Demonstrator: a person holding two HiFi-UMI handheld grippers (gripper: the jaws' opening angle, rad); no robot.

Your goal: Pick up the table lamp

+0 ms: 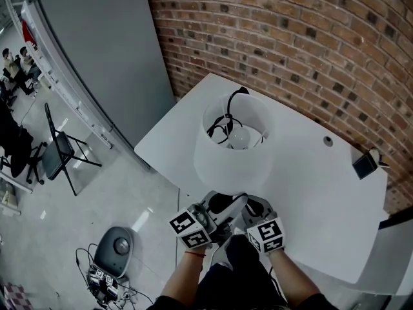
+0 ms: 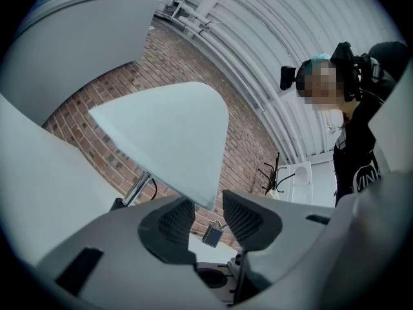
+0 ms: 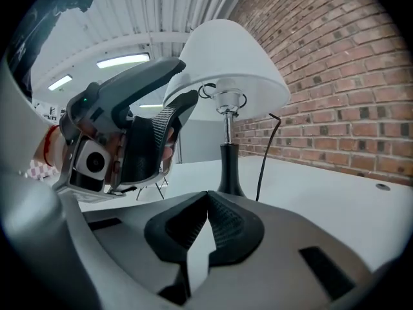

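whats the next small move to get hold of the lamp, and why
Probably ease the open left gripper down from the shade onto the metal stem and close there. Its jaws stand apart, gripping nothing, aimed up at the shade's rim, while the right gripper is shut and empty.

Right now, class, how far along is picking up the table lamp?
Done: nothing yet; the table lamp stands on the white table. In hand: the left gripper, jaws apart, is close by the lampshade; the right gripper is shut, empty. Left: grip and lift.
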